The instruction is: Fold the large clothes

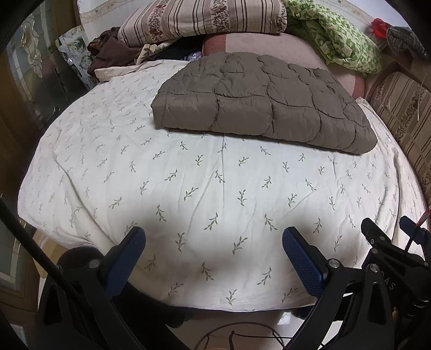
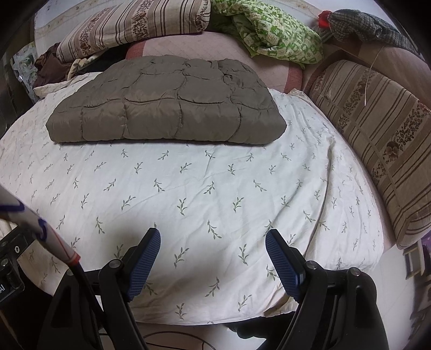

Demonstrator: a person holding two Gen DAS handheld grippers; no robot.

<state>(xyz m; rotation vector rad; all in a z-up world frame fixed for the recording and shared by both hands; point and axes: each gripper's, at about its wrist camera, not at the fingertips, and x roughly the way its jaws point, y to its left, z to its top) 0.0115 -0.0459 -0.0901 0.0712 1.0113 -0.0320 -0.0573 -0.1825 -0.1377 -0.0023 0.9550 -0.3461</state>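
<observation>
A grey-brown quilted puffy garment (image 1: 258, 102) lies folded into a thick rectangle on the far half of the bed; it also shows in the right wrist view (image 2: 167, 107). My left gripper (image 1: 214, 235) is open and empty, held over the near edge of the bed, well short of the garment. My right gripper (image 2: 212, 238) is open and empty, also over the near edge. The right gripper's body shows at the lower right of the left wrist view (image 1: 388, 258).
The bed has a white leaf-print sheet (image 1: 188, 175). Striped pillows (image 1: 199, 18), a green patterned cloth (image 1: 336, 37) and dark clothes (image 1: 107, 51) pile at the head. A striped cushion (image 2: 377, 134) runs along the right side. Cables lie on the floor below.
</observation>
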